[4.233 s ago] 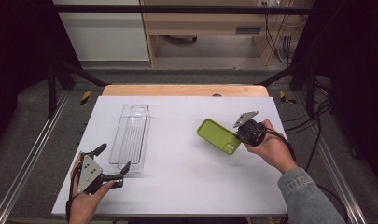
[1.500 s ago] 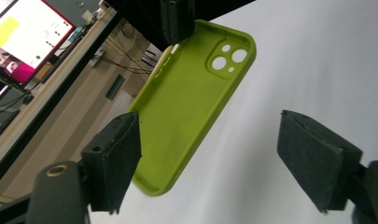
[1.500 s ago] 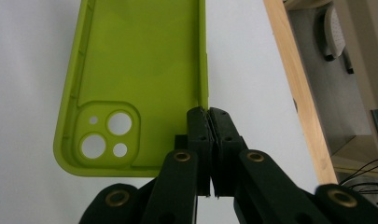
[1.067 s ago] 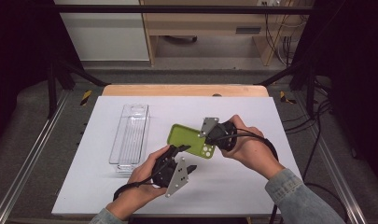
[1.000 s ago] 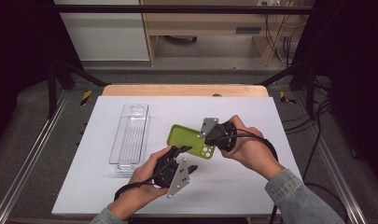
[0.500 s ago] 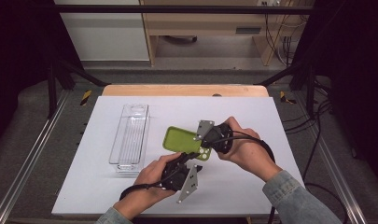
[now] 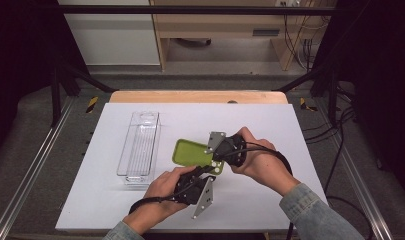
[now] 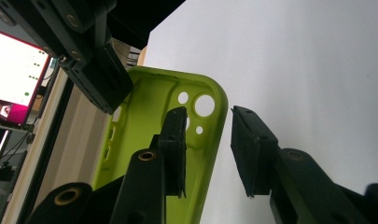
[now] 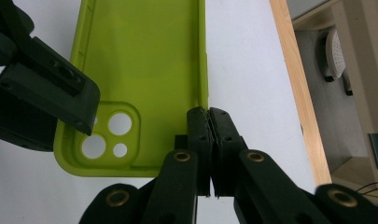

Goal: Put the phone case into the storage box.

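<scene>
A lime-green phone case [image 7: 190, 152] hangs just above the white table top, hollow side up. My right gripper [image 9: 209, 112] is shut on its long side wall near the camera-hole corner [image 9: 107, 135]. My left gripper [image 8: 207, 114] has come in from the front. One pad [image 8: 175, 135] is inside the case and the other [image 8: 249, 149] is outside its end wall. Its jaws have just been closing with that wall between them, and a narrow gap still shows at the outer pad. In the high view the left gripper [image 7: 210, 170] meets the right gripper [image 7: 215, 152] at the case's near end.
A clear plastic tray [image 7: 140, 145] lies lengthwise at the left of the white sheet [image 7: 270, 120]. The wooden table edge [image 7: 200, 96] runs along the back. A lit monitor [image 8: 14, 74] stands off the table. Cables trail from both grippers.
The left hand came from the front left corner up to the case, and its jaws narrowed around the case's end. The right hand carried the case leftward to the middle.
</scene>
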### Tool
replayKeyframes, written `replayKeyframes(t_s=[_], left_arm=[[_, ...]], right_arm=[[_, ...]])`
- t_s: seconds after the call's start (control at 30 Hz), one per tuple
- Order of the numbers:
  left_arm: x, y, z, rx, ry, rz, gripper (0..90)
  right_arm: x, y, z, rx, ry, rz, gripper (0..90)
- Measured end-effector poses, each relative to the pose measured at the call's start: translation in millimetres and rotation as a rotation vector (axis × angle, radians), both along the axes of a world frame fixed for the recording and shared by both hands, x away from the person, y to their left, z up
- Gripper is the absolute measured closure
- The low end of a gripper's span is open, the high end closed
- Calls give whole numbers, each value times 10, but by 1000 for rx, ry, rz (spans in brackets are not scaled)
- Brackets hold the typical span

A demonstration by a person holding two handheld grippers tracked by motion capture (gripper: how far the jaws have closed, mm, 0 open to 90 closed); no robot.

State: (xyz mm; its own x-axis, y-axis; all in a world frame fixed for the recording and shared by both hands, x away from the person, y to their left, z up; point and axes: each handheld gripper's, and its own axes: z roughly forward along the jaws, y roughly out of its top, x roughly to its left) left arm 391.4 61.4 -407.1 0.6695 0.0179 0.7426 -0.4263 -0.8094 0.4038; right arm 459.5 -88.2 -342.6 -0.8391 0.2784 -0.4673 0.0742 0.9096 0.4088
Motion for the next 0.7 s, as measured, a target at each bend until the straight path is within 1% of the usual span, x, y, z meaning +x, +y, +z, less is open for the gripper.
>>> replayKeyframes(t_s=[0.03, 0.07, 0.1, 0.13, 0.2, 0.23, 0.37, 0.4, 0.43, 0.47, 0.57, 0.7], left_arm=[[0, -5, -17, -4, 4, -4, 663], [-1, -5, -18, 20, -5, -7, 672], [-5, -11, -34, 14, -4, -6, 682], [-8, -11, -27, 34, -10, -6, 688], [-19, -18, -30, 34, -14, -8, 701], [-25, -25, -39, 24, -14, -8, 709], [-43, -31, -27, 49, -43, -16, 742], [-49, -34, -35, 43, -43, -18, 748], [-55, -34, -31, 60, -54, -21, 754], [-61, -38, -42, 53, -55, -25, 764], [-81, -45, -40, 72, -67, -32, 804], [-106, -57, -47, 78, -82, -32, 827]], right_arm=[[-1, 3, 1, -2, -1, 3, 885], [-2, 6, 0, -2, -1, 4, 885], [-5, 10, 2, -3, -1, 3, 886], [-6, 13, 1, -1, 0, 6, 885], [-11, 23, 0, -7, 0, 11, 885], [-15, 28, -3, -6, 0, 13, 885], [-26, 45, -4, -7, 0, 20, 885], [-26, 48, -3, -7, -1, 22, 885], [-27, 49, 0, -6, 0, 26, 885], [-30, 49, 4, -3, 1, 26, 885], [-32, 49, 13, -1, 0, 30, 884], [-31, 49, 16, 2, 2, 35, 884]])
